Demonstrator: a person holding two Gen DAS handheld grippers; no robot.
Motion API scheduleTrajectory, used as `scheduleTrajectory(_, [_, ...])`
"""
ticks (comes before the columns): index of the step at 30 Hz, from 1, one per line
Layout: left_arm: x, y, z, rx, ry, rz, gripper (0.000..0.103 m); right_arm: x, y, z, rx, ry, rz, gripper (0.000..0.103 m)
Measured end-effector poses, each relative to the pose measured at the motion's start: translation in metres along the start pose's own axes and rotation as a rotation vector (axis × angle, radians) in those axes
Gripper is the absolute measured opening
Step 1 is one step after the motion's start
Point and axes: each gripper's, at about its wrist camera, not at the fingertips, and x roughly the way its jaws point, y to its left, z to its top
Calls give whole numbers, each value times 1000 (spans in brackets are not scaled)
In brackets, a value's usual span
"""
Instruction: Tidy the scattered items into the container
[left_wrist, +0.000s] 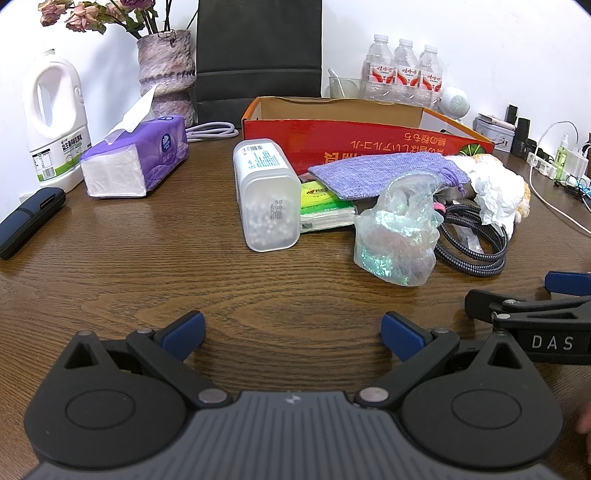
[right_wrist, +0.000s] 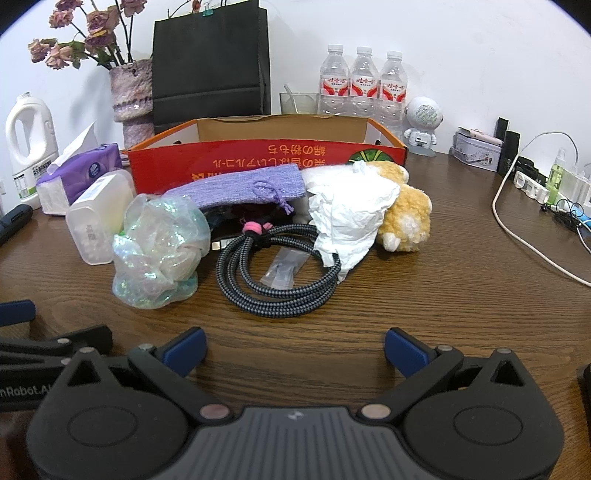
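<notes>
An open red cardboard box (left_wrist: 369, 138) (right_wrist: 266, 157) stands at the back of the wooden table. In front of it lie a translucent plastic jar (left_wrist: 267, 194) (right_wrist: 98, 218), a green tissue pack (left_wrist: 323, 206), a purple knit pouch (left_wrist: 384, 173) (right_wrist: 243, 186), an iridescent bag (left_wrist: 399, 232) (right_wrist: 159, 251), a coiled braided cable (left_wrist: 476, 240) (right_wrist: 273, 269), crumpled white paper (right_wrist: 351, 218) and a yellow plush toy (right_wrist: 406, 218). My left gripper (left_wrist: 291, 334) is open, near the table's front edge, short of the jar. My right gripper (right_wrist: 295, 349) is open, short of the cable.
A purple tissue box (left_wrist: 136, 158), a white jug (left_wrist: 55, 122), a vase of dried flowers (left_wrist: 166, 77) and a black paper bag (left_wrist: 258, 51) stand left and behind. Water bottles (right_wrist: 364, 85), a small white robot figure (right_wrist: 423, 122), a tin (right_wrist: 476, 147) and a white cord (right_wrist: 517, 229) lie right.
</notes>
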Motion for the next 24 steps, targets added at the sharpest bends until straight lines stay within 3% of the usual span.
scheduleTrajectory(2, [-9, 3, 1, 9, -17, -9, 103, -2, -1, 2, -20, 10, 26, 98])
scheduleTrajectory(4, [-21, 13, 7, -15, -125, -18, 103, -13, 0, 2, -32, -52, 74, 91])
scheduleTrajectory(6, [-32, 29, 22, -48, -216, -33, 103, -24, 5, 7, -70, -115, 158, 90])
scheduleTrajectory(7, [-31, 37, 33, -58, -235, -47, 103, -26, 10, 13, -95, -131, 191, 83])
scheduleTrajectory(8, [-25, 43, 43, -61, -235, -55, 103, -26, 17, 17, -116, -139, 212, 73])
scheduleTrajectory(9, [-16, 47, 53, -62, -222, -52, 103, -22, 24, 24, -136, -140, 231, 69])
scheduleTrajectory(12, [14, 48, 73, -55, -160, -69, 103, 0, 46, 44, -183, -119, 264, 65])
scheduleTrajectory(13, [20, 46, 76, -44, -157, -89, 100, 7, 51, 48, -191, -110, 269, 63])
scheduleTrajectory(15, [31, 42, 79, -23, -132, -79, 79, 19, 59, 54, -201, -94, 287, 49])
scheduleTrajectory(16, [37, 41, 78, -24, -106, -65, 52, 23, 62, 55, -205, -84, 291, 35])
scheduleTrajectory(17, [43, 44, 78, -40, -86, -65, 43, 24, 64, 55, -205, -86, 289, 34])
scheduleTrajectory(20, [46, 54, 73, -92, -76, -74, 41, 17, 66, 52, -215, -110, 318, 23])
scheduleTrajectory(24, [29, 55, 63, -111, -91, -45, 41, -7, 62, 45, -208, -157, 342, 23])
